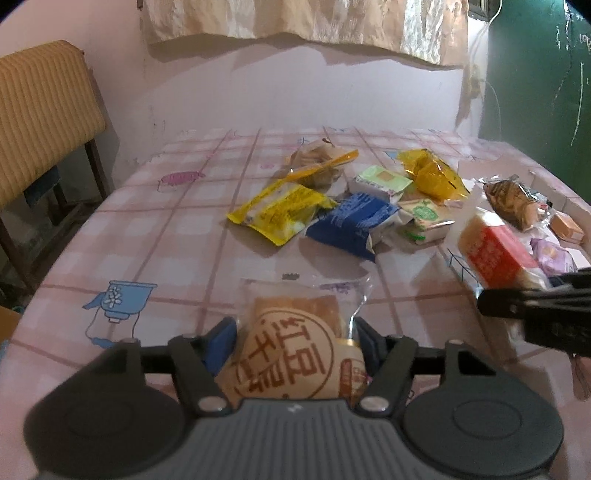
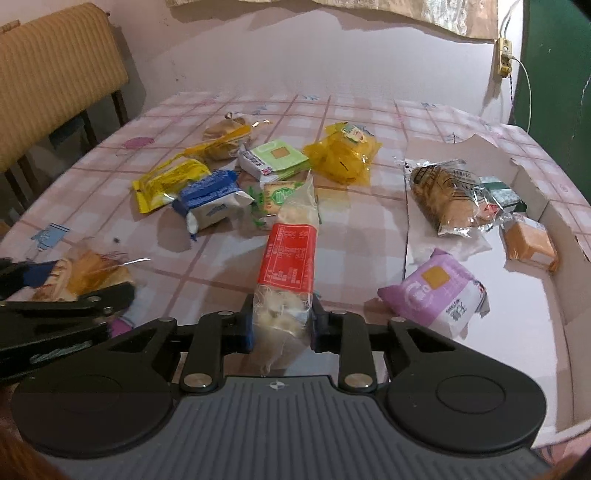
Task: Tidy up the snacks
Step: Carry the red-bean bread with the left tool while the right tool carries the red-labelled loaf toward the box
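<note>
With the white cardboard box [image 2: 546, 295] waiting to the right, I judge my right gripper [image 2: 282, 325], clenched on the red-banded snack pack [image 2: 290, 254], could clip its torn wall, while my left gripper [image 1: 293, 347] clamping the round-stamped pastry [image 1: 291, 350] may lose that slick wrapper.

You've got a pink wall [image 1: 280, 92], hanging beige cloth [image 1: 295, 18], green door [image 2: 557, 66] right, striped chair [image 1: 40, 110] left, checked tablecloth [image 1: 166, 236].
</note>
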